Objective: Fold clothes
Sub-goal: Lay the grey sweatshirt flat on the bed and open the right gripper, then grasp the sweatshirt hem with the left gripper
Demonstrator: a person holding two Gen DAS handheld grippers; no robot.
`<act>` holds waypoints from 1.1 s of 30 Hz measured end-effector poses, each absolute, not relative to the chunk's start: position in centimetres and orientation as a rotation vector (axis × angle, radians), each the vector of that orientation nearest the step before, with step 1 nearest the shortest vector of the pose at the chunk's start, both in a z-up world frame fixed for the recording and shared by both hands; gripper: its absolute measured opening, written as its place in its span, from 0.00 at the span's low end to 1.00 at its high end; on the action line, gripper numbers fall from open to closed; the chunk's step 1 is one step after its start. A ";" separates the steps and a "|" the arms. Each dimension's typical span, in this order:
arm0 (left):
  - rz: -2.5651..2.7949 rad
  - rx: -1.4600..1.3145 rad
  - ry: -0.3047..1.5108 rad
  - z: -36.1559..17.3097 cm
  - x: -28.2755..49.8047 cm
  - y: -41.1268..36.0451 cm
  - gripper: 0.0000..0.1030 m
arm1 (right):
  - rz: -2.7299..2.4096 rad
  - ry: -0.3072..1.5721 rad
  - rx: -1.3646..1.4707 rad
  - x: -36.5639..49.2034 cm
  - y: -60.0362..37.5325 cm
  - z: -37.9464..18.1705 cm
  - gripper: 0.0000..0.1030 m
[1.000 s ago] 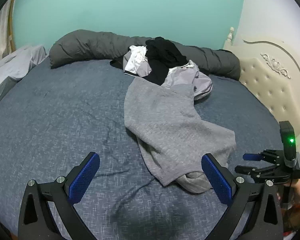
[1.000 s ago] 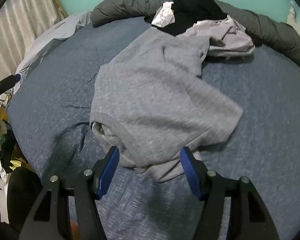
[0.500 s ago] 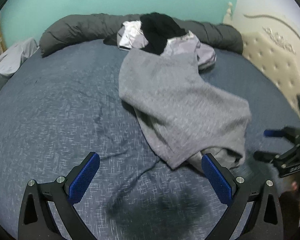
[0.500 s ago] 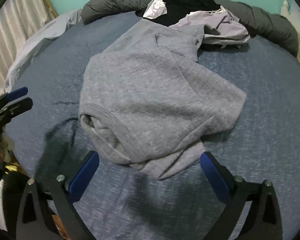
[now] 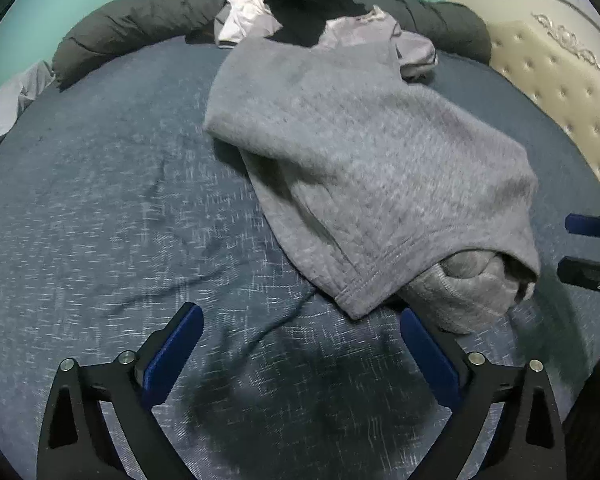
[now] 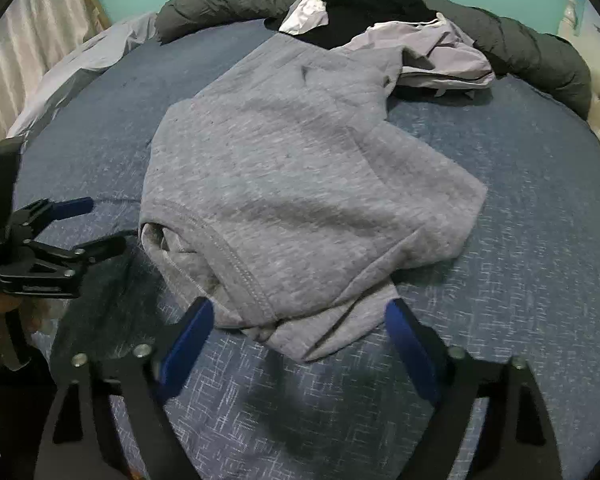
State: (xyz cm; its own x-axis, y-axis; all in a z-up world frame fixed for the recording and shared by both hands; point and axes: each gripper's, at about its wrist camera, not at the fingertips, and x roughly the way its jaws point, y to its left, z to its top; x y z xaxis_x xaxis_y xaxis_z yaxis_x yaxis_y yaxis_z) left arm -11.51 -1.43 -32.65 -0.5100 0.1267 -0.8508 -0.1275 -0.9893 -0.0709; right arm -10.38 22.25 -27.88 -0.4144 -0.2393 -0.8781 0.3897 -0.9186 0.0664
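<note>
- right gripper [image 6: 298,330] low over the bed sheet [image 6: 520,300], jaws closing from wide, pads not yet on cloth; the near hem corner of the grey sweatshirt [image 6: 292,184] sat between them, so probably lining up a pinch there.
- left gripper [image 5: 300,340] spread wide, nothing held, the hem's other corner just off its right pad. Two corners, one each: likely to lift and spread flat.
- sweatshirt lay crumpled mid-bed, hem rolled under, nothing folded yet.
- far end: clothes pile [image 6: 380,12] against the dark duvet roll [image 6: 228,0], its edge overlapping the sweatshirt's top, probably queued.
</note>
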 end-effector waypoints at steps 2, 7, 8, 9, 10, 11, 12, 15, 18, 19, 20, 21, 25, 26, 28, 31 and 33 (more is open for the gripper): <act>2.594 -1.481 -0.005 -33.3 -11.8 -1.3 0.91 | -2.347 0.211 1.428 -10.4 22.1 -28.2 0.81; 2.569 -1.496 -0.048 -34.5 -12.5 -1.1 0.76 | -2.327 0.195 1.431 -10.5 21.9 -28.7 0.78; 2.558 -1.496 -0.060 -34.7 -12.6 -1.1 0.73 | -2.327 0.192 1.429 -10.6 22.0 -28.8 0.78; 2.549 -1.496 -0.072 -34.9 -12.7 -1.1 0.71 | -2.330 0.189 1.428 -10.6 22.1 -28.9 0.78; 2.546 -1.497 -0.070 -35.0 -12.8 -1.0 0.69 | -2.331 0.186 1.428 -10.6 22.2 -29.0 0.78; 2.542 -1.498 -0.069 -35.2 -12.9 -0.9 0.62 | -2.330 0.181 1.429 -10.6 22.3 -29.1 0.78; 2.536 -1.498 -0.065 -35.4 -12.9 -0.8 0.56 | -2.331 0.176 1.431 -10.6 22.4 -29.1 0.78; 2.525 -1.502 -0.067 -35.7 -13.1 -0.5 0.54 | -2.342 0.167 1.440 -10.8 23.0 -29.3 0.77; 2.520 -1.505 -0.084 -36.0 -13.2 -0.4 0.53 | -2.337 0.164 1.446 -10.7 23.2 -29.6 0.77; 2.522 -1.505 -0.089 -36.1 -13.3 -0.4 0.53 | -2.334 0.167 1.450 -10.7 23.2 -29.7 0.77; 2.515 -1.511 -0.091 -36.2 -13.3 -0.4 0.53 | -2.331 0.167 1.453 -10.7 23.2 -29.8 0.77; 2.507 -1.516 -0.092 -36.3 -13.4 -0.4 0.53 | -2.328 0.168 1.455 -10.7 23.2 -29.9 0.77; 2.495 -1.527 -0.071 -36.3 -13.4 -0.2 0.43 | -2.316 0.176 1.465 -10.6 23.2 -30.2 0.77; 2.489 -1.528 -0.086 -36.3 -13.4 -0.3 0.39 | -2.312 0.179 1.467 -10.5 23.2 -30.2 0.77; 2.496 -1.521 -0.094 -36.1 -13.3 -0.5 0.34 | -2.304 0.185 1.473 -10.5 23.1 -30.3 0.77; 2.504 -1.505 -0.107 -35.8 -12.9 -0.7 0.25 | -2.290 0.189 1.487 -10.4 22.8 -30.8 0.77; 2.506 -1.501 -0.101 -35.8 -12.7 -0.7 0.21 | -2.284 0.194 1.495 -10.5 22.6 -31.0 0.76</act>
State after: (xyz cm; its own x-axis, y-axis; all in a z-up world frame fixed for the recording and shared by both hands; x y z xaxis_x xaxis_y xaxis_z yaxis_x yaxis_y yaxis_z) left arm -12.74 -0.66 -35.78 -0.4551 0.2211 -0.8626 -0.1511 -0.9738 -0.1699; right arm -10.49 22.60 -31.03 -0.3462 -0.2544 -0.9030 0.4031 -0.9095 0.1016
